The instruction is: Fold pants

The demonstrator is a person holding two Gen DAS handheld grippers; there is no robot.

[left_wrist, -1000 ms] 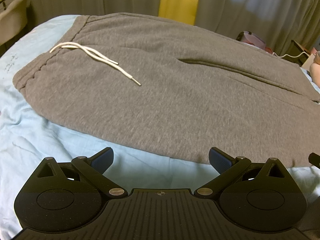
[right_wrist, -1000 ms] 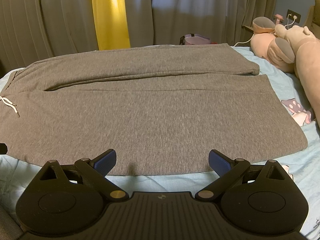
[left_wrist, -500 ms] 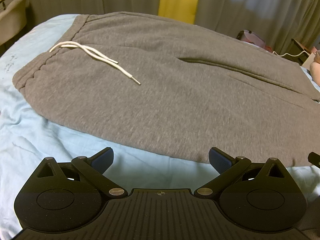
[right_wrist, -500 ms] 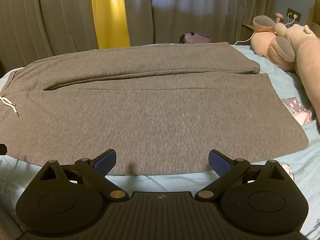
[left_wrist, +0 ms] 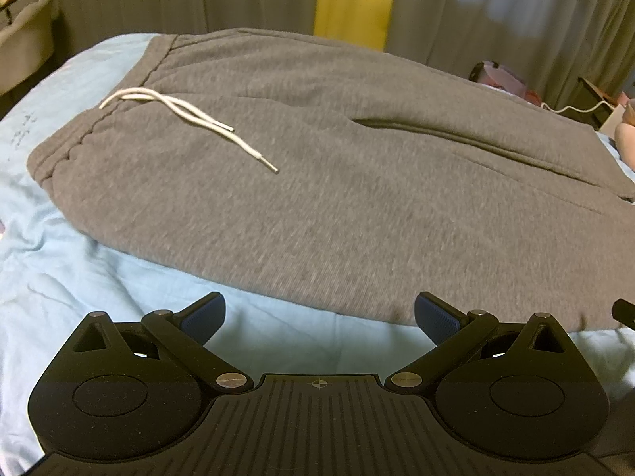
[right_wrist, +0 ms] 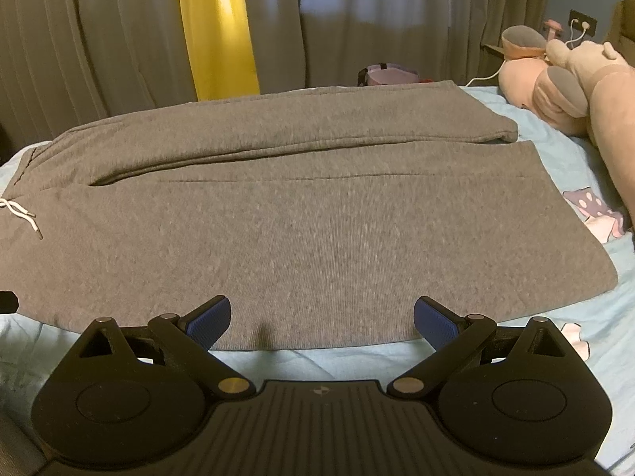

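Grey sweatpants [left_wrist: 337, 198] lie flat across a light blue bed sheet [left_wrist: 59, 261], waistband at the left with a white drawstring [left_wrist: 186, 119], both legs running to the right [right_wrist: 317, 218]. My left gripper [left_wrist: 319, 313] is open and empty, just short of the pants' near edge by the hip. My right gripper [right_wrist: 321, 315] is open and empty, at the near edge of the front leg. The leg cuffs [right_wrist: 555, 218] lie at the right.
Plush toys [right_wrist: 563, 83] lie on the bed at the far right beside the cuffs. Curtains [right_wrist: 119, 39] with a yellow strip [right_wrist: 216, 27] hang behind the bed. A white cable [left_wrist: 571, 109] and a pink item [right_wrist: 391, 73] sit at the back.
Both grippers have crept slightly nearer the pants' near edge. Their jaws stay open and the pants have not moved.
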